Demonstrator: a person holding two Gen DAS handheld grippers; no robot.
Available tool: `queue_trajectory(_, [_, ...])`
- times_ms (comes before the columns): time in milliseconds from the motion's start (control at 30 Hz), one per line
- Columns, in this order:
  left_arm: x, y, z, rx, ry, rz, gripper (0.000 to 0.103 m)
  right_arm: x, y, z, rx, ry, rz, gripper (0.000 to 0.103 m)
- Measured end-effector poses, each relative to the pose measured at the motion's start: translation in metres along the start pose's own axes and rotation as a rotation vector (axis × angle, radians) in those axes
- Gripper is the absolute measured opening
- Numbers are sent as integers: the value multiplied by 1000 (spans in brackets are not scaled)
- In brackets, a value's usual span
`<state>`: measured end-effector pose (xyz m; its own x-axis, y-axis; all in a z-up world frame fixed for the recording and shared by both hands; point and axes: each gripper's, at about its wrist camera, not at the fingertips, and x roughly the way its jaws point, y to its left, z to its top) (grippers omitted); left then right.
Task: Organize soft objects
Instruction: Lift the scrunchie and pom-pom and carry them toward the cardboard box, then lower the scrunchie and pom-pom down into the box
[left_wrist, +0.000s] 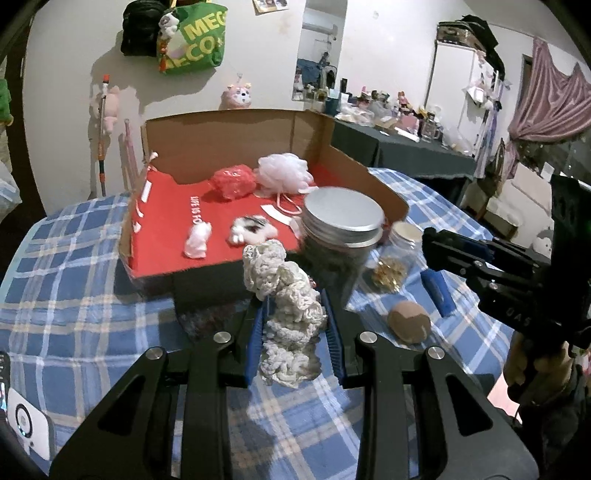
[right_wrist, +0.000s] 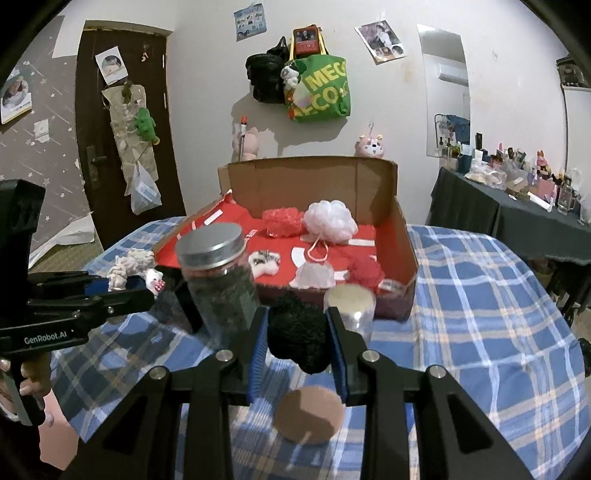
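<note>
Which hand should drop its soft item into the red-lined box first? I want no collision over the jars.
Probably left. The left gripper holds the cream scrunchie right at the box's open front edge. The right gripper holds the black scrunchie behind the tall jar and small jar.

Both views are evenly lit by indoor light from above and in front, bright on the white wall and flatter on the checked tablecloth. The green tote bag casts a soft grey shadow down and to the right on the wall. A dull sheen sits on the big jar's metal lid. Fisheye bending curves the dark door and the cardboard box, and black vignette fills the corners. The small striped plush is smeared by motion blur; far shelves at upper right are soft.
</note>
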<state>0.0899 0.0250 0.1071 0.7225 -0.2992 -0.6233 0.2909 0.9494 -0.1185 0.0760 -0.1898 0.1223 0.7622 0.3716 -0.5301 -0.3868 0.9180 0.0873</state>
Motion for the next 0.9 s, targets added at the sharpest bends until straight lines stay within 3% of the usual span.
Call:
queue_trajectory(500, [23,30,36,-4,37,-11,28,27,-16,40,-22,13,9,33])
queue_trajectory(900, [76,49,80,51,178,-51,28,93,-36,74,-45,199,115,33])
